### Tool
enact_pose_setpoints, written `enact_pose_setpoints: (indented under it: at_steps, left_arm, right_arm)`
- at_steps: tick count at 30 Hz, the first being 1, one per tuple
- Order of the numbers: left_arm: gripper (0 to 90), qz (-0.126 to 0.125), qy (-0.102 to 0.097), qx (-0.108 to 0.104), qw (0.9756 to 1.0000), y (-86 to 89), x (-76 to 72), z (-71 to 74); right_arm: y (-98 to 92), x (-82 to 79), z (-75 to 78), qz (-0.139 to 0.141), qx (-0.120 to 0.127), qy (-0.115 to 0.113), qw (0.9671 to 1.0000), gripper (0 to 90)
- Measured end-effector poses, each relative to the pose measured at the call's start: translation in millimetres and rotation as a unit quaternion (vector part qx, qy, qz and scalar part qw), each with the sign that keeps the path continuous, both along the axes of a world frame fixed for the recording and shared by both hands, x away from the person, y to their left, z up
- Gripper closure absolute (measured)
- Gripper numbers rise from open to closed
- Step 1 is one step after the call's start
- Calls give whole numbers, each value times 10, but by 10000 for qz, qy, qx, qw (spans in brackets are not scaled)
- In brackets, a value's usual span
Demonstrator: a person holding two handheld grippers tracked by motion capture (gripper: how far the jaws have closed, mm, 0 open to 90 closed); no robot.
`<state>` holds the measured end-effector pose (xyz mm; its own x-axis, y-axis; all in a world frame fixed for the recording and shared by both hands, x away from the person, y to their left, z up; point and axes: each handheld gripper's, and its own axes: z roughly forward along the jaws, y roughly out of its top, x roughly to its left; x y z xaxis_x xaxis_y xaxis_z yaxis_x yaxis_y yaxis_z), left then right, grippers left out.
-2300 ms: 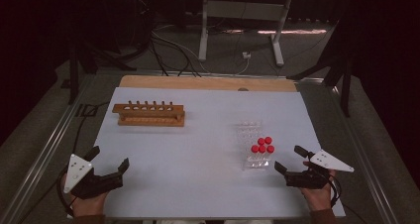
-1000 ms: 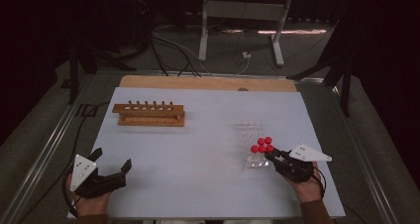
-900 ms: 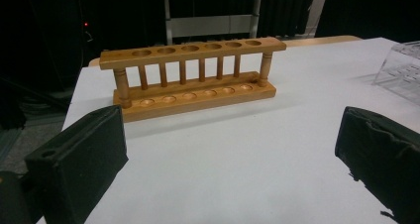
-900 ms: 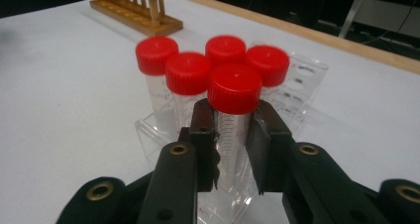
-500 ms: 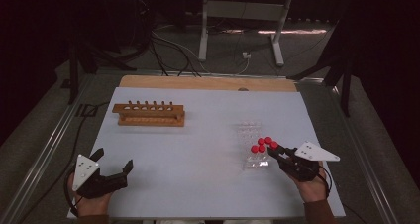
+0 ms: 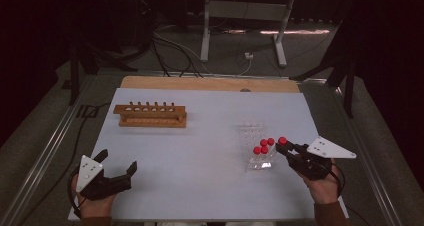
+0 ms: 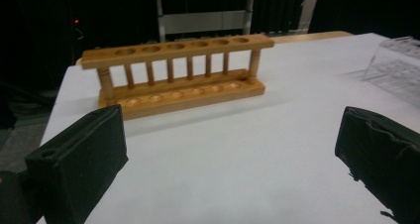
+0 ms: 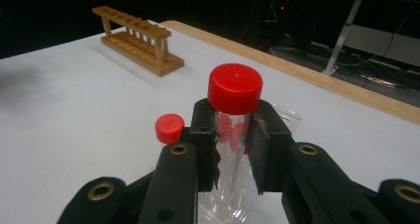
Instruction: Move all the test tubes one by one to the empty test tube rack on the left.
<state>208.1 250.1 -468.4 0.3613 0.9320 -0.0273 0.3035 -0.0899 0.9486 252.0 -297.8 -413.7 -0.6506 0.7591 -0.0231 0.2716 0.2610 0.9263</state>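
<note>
I hold one red-capped tube (image 8: 235,115) upright in my right gripper (image 6: 288,148), its jaws clamped on the glass just below the cap, just beside the clear rack (image 6: 260,153). The wooden rack (image 6: 152,115) lies well apart to the left and farther up the table, its long axis running left to right, six holes on top. Three capped tubes (image 6: 263,145) remain in the clear rack, as far as I can tell. My left gripper (image 6: 116,172) stands wide and empty, the nearer one to the wooden rack.

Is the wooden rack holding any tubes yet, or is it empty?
Empty. The wooden rack shows all its top holes open with nothing standing in them; the one lifted tube is clamped in the right gripper.
</note>
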Motion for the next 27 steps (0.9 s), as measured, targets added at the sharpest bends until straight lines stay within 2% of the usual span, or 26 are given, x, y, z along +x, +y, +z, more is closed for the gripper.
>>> enact_pose_setpoints:
  at_steps: [4,9,11,14,19,21,23,24,26,27]
  left_arm:
    - [5,-142,-14,-34,9999,-69,0,54]
    - [5,-379,-132,-26,9992,-195,-11,175]
    - [5,-559,-176,-96,9982,-264,-4,242]
    - [5,-625,-207,-71,9978,-318,10,282]
    - [5,-831,-304,36,9961,-505,64,358]
    - [5,-891,-299,2,9956,-585,84,387]
    - [5,-1058,-265,-16,9940,-726,127,448]
    - [5,-1058,-265,-16,9940,-726,127,448]
    - [5,-1277,-298,-14,9914,-884,175,504]
    - [5,-1277,-298,-14,9914,-884,175,504]
  right_arm:
    - [17,-28,60,47,-8,-5,10000,743]
    - [64,-90,139,178,-62,-30,9998,743]
    - [80,-103,151,210,-66,34,9998,744]
    - [115,-115,162,257,-64,117,9996,743]
    - [220,-118,165,438,-13,198,9988,743]
    - [270,-117,165,507,-19,224,9985,743]
    - [329,-114,170,593,-31,221,9980,743]
    - [358,-113,173,626,-18,235,9978,743]
    - [414,-106,177,700,-10,236,9973,743]
    - [414,-106,177,700,-10,236,9973,743]
